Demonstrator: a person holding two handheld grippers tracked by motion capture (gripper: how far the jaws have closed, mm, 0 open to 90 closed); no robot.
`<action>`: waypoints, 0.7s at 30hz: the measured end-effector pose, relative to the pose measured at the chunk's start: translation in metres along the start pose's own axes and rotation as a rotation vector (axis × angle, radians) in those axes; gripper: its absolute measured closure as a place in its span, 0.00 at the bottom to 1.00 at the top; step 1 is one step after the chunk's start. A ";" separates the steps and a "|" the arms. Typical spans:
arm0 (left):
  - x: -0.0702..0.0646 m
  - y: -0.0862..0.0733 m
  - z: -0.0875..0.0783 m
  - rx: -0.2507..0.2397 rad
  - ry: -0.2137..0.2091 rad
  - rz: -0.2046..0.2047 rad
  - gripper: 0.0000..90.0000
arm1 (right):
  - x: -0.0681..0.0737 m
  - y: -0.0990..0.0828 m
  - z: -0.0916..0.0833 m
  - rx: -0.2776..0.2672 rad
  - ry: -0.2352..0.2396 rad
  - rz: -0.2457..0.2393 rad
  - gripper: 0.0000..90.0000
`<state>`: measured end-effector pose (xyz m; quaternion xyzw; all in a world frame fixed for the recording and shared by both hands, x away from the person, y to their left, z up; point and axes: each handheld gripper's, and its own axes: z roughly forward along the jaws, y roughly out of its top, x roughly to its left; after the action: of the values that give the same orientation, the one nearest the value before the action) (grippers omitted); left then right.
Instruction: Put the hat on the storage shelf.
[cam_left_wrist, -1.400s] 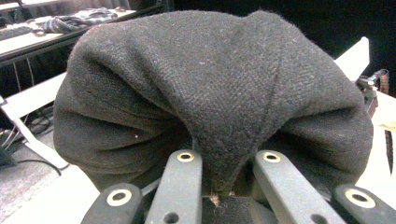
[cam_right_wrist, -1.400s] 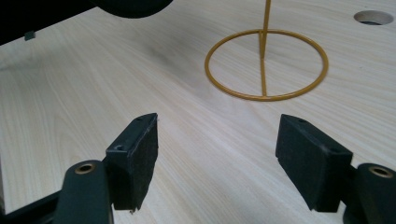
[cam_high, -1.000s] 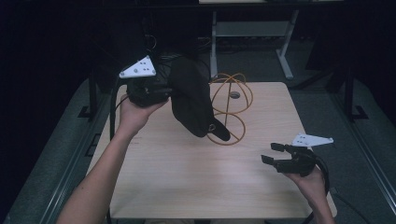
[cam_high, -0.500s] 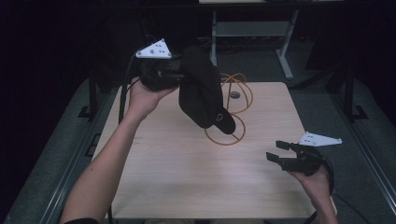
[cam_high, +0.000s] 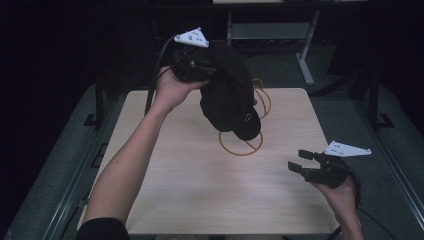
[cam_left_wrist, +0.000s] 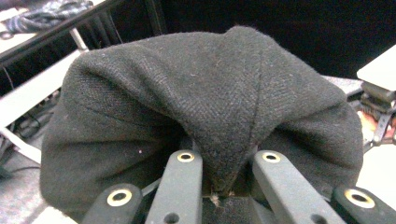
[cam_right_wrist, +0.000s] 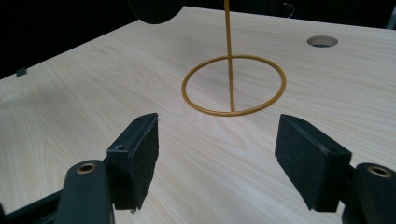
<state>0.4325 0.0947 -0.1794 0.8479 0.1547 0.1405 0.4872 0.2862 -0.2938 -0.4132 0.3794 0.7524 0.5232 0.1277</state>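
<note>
A black wool cap (cam_high: 227, 95) hangs in the air above the back of the wooden table (cam_high: 170, 190), its brim pointing down. My left gripper (cam_high: 200, 65) is shut on a fold of the cap (cam_left_wrist: 215, 116) and holds it high. Behind and under the cap stands a gold wire stand (cam_high: 240, 145) with a round base ring (cam_right_wrist: 233, 91) and an upright rod. My right gripper (cam_high: 299, 161) is open at the table's right front, low over the wood, with nothing between its pads (cam_right_wrist: 135, 158); it points at the ring.
A round cable hole (cam_right_wrist: 322, 41) is cut in the tabletop beyond the stand. A white-legged desk frame (cam_high: 305, 55) stands behind the table. Dark floor surrounds the table on both sides.
My left gripper has lifted the cap higher and carried it rightward over the wire stand. My right gripper has drifted slightly right and toward the front edge.
</note>
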 end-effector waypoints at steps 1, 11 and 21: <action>0.001 0.002 0.003 0.007 -0.002 -0.001 0.94 | -0.001 0.000 -0.001 0.001 -0.001 0.004 0.33; 0.009 0.010 0.037 0.070 -0.033 -0.063 0.93 | -0.005 -0.002 -0.002 -0.008 0.007 0.027 0.33; 0.012 0.022 0.070 0.133 -0.025 -0.082 0.93 | -0.007 -0.005 -0.001 -0.003 0.018 0.031 0.34</action>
<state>0.4735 0.0337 -0.1930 0.8729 0.1922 0.0992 0.4373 0.2885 -0.3003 -0.4183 0.3861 0.7467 0.5296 0.1135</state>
